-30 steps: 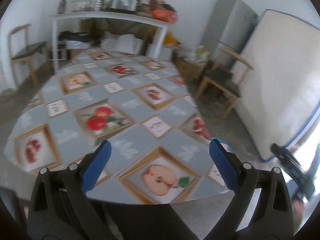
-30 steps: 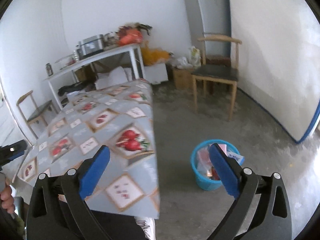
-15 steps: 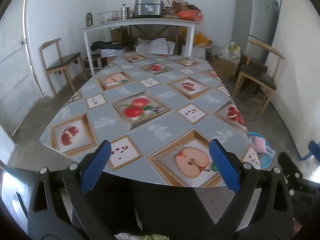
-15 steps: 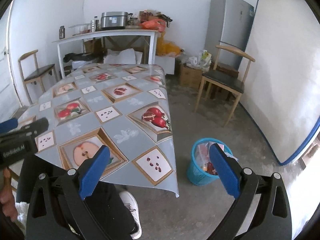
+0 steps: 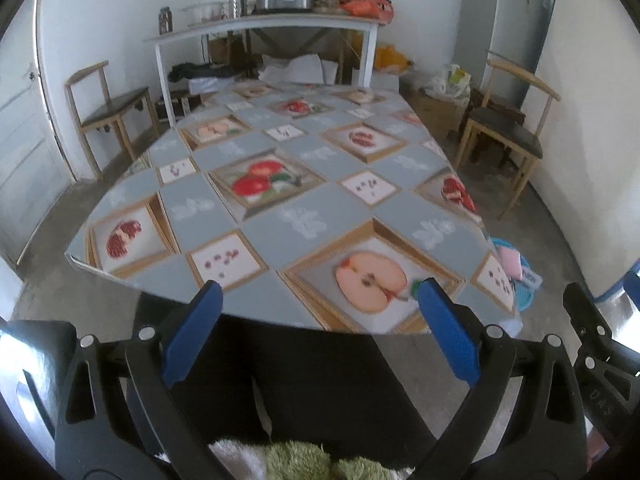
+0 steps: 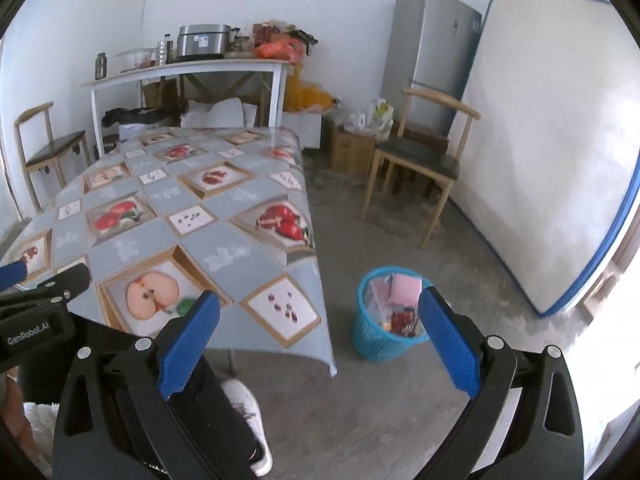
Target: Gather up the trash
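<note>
To the far left of my left tool (image 5: 316, 320) a wooden chair with a dark seat (image 5: 108, 108) stands by the white wall. My left tool is released, its two blue pads wide apart with nothing between them, and it hangs above my dark trousers (image 5: 320, 380) just before the near edge of the bench with the grey fruit-pattern cloth (image 5: 304, 184). The bench top ahead of the tool is bare. Behind the bench, far from the tool, is a white side table (image 5: 264, 24) with a metal cooker and jars on it.

My right tool (image 6: 318, 340) is released too, blue pads spread, holding nothing. Left of it I see the corner of the bench and my white shoe (image 6: 244, 404) on the concrete floor (image 6: 380, 408). Just ahead, between the pads and nearer the right one, the round blue plastic trash basket (image 6: 376, 340) stands on the floor beside the bench corner, with pink and red wrappers (image 6: 400, 300) inside. Further right, a second wooden chair (image 6: 416, 156), a grey refrigerator (image 6: 432, 48) and a white mattress with blue edge (image 6: 552, 140) against the wall.
</note>
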Demonstrator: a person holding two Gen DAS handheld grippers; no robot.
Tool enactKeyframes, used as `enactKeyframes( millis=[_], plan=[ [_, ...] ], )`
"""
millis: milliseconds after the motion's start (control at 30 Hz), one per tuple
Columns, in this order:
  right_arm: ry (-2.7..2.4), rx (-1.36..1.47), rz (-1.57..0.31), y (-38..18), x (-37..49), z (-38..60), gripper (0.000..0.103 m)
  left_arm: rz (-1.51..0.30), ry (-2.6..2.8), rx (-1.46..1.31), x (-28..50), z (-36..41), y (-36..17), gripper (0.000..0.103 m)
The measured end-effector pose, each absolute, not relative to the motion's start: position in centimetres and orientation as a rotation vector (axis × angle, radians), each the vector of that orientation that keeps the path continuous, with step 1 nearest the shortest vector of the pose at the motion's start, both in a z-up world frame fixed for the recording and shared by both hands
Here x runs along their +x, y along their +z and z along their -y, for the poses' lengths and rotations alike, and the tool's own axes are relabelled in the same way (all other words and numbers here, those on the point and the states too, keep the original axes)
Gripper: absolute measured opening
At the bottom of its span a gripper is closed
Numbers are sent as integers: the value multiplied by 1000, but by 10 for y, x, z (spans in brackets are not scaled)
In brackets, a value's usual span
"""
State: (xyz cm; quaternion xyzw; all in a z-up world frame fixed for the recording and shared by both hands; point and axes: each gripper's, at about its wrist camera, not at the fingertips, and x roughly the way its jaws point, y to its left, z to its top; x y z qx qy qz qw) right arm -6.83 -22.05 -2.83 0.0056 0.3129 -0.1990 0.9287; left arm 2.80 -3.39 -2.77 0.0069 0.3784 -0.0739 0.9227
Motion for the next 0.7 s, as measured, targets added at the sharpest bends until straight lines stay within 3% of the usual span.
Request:
enactKeyframes(
  millis=[300,700],
  plan=[
    [-431,101,-735,-56,-81,238,97,-805,-198,96,17,54,-35,94],
    [-469,127,-723,-57,-88,253,97,-823,-234,128,16,68,-38,94]
  ],
)
